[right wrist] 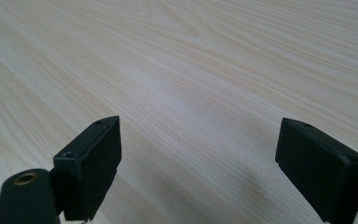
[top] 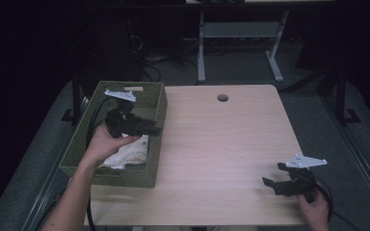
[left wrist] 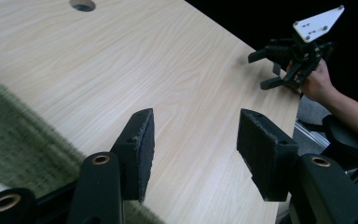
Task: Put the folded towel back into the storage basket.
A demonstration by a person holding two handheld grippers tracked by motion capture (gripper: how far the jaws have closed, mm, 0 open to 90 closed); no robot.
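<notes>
The left gripper is held up in the left hand, with its fingers apart and nothing between them. The right gripper sits low in the right hand. Its fingers are wide apart, holding nothing.

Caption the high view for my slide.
Left hand-held gripper open above green basket holding cloth.

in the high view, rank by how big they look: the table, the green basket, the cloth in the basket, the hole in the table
1. table
2. green basket
3. cloth, partly covered by the left hand, so its full extent is unsure
4. hole
</notes>
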